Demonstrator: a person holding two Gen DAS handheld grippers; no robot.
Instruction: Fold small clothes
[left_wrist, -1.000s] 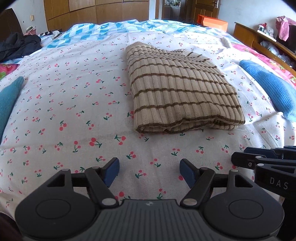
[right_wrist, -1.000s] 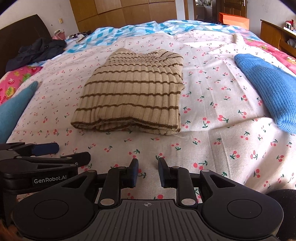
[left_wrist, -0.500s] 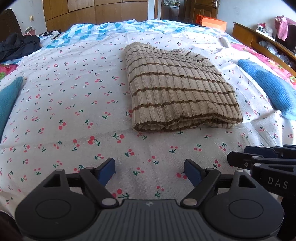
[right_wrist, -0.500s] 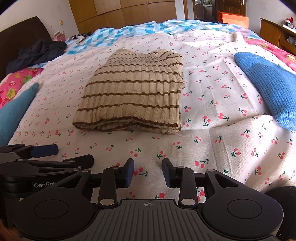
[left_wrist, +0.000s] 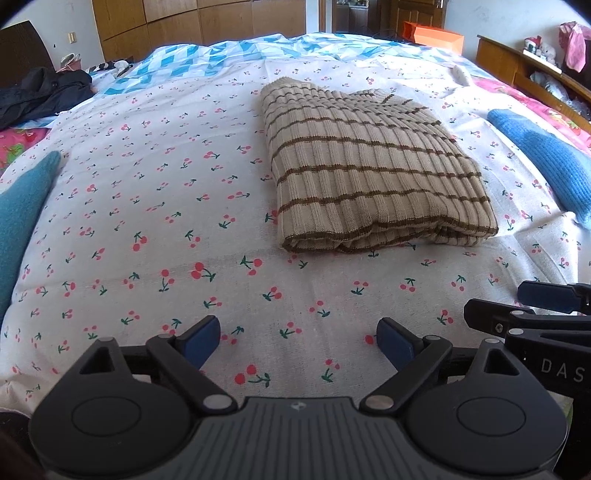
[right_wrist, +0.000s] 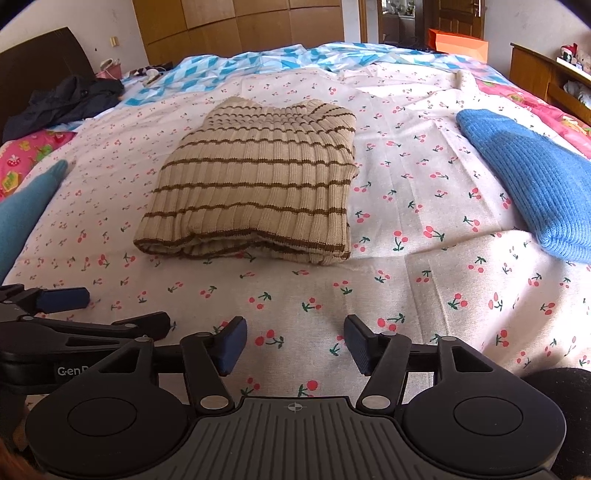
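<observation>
A beige knit top with brown stripes (left_wrist: 369, 173) (right_wrist: 258, 188) lies folded into a rectangle in the middle of the cherry-print bedsheet (left_wrist: 147, 221) (right_wrist: 406, 277). My left gripper (left_wrist: 299, 341) hovers over bare sheet in front of the top, its jaws opening wide with nothing between them. My right gripper (right_wrist: 295, 341) sits beside it, also short of the top, jaws opening and empty. Each gripper shows at the edge of the other's view: the right gripper (left_wrist: 532, 314), the left gripper (right_wrist: 92, 314).
A blue knit garment (right_wrist: 528, 181) (left_wrist: 543, 158) lies on the right of the bed, a teal garment (left_wrist: 22, 218) (right_wrist: 26, 199) on the left. Dark clothes (right_wrist: 62, 103) are heaped at the far left. A wooden shelf (left_wrist: 524, 62) runs along the right side.
Both grippers have spread their jaws wider, the right one most. Neither hand has shifted, and the folded top lies as before.
</observation>
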